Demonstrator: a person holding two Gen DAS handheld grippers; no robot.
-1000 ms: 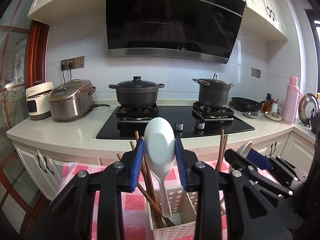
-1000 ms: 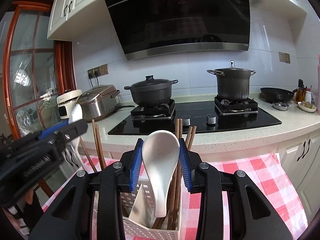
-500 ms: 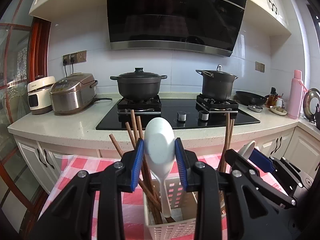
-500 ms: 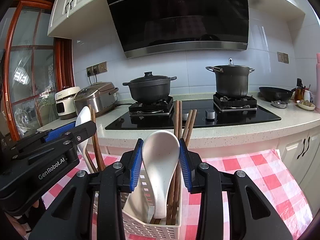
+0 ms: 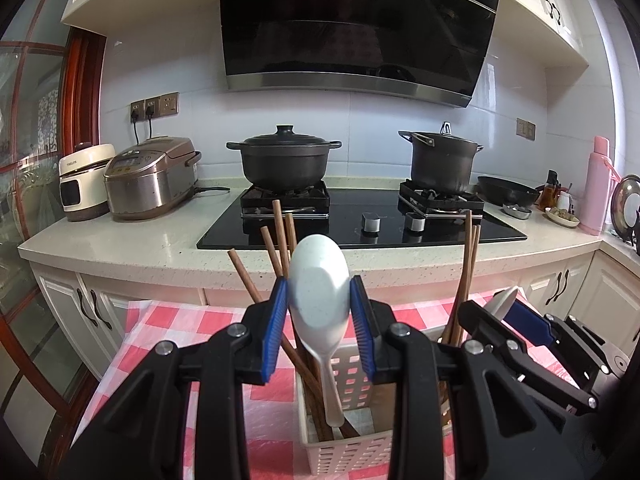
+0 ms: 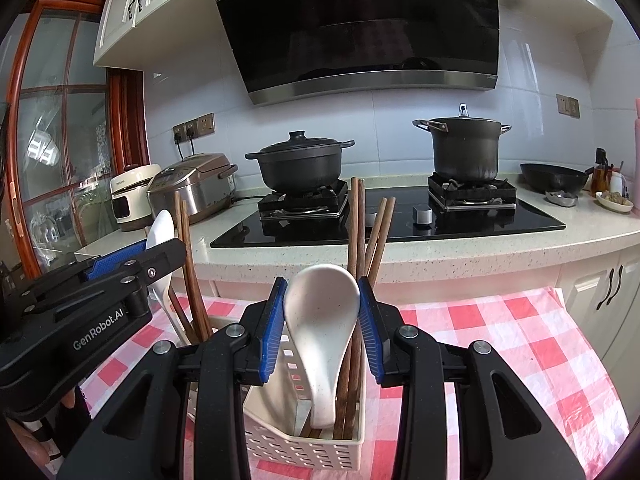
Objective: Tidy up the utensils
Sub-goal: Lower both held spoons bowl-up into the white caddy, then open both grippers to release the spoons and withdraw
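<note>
The left gripper [image 5: 319, 312] holds a pale blue spoon [image 5: 319, 292]: its blue jaws press on both sides of the bowl, which stands upright between them, while the handle hangs down below the jaws into a white slotted basket [image 5: 344, 454]. Brown chopsticks [image 5: 280, 240] stand in the same compartment, fanning up behind the jaws and to their left; a second bundle rises to the right of the jaws.

The right gripper [image 6: 322, 314] clamps a white spoon [image 6: 320, 304] the same way, bowl up between the jaws, handle reaching down into the near compartment of the basket [image 6: 304, 450]. Chopsticks [image 6: 356, 224] rise just behind the right-hand jaw. The basket sits on a table covered with a red-and-white checked cloth [image 6: 500, 340], directly beneath both pairs of jaws
</note>
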